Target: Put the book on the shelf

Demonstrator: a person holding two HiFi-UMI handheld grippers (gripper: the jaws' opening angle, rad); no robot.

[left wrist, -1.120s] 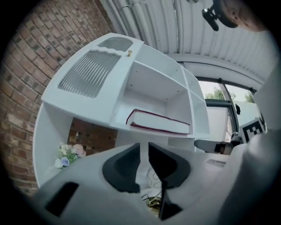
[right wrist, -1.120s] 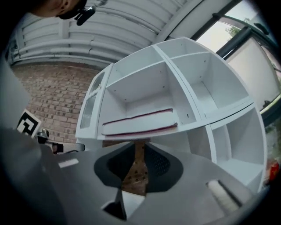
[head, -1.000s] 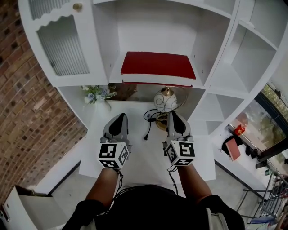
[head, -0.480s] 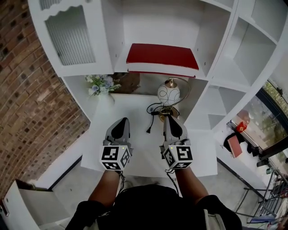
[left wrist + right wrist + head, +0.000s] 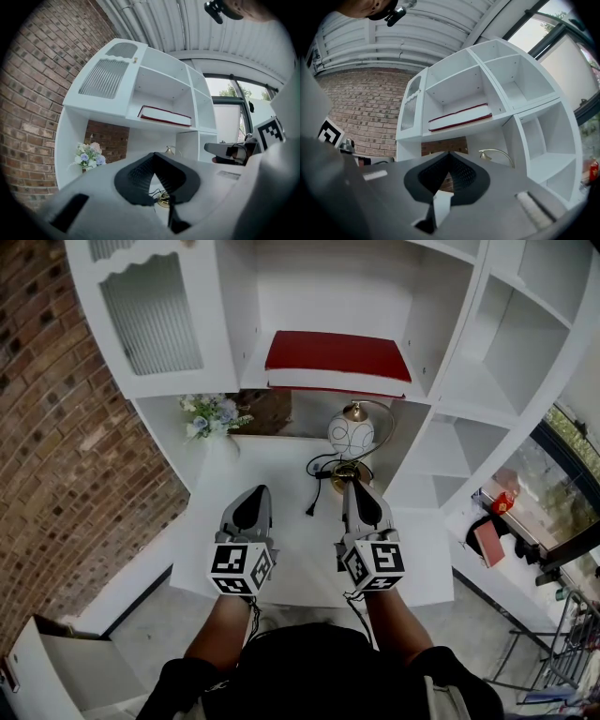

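A red book lies flat on the middle shelf of the white shelf unit; it also shows as the red-edged book in the left gripper view and as the book in the right gripper view. My left gripper hovers over the white desk, well below the book, shut with nothing in it. Beside it, my right gripper is shut and empty too, pointing towards the lamp. Both grippers stand apart from the book.
A round white lamp with a brass base and its black cord stand on the desk under the book's shelf. A small flower bunch sits at the back left. A brick wall is on the left; a cabinet door is upper left.
Both grippers drew back towards me and lower over the desk; the shelf and book shifted slightly up and right in the head view. The book stayed on its shelf.
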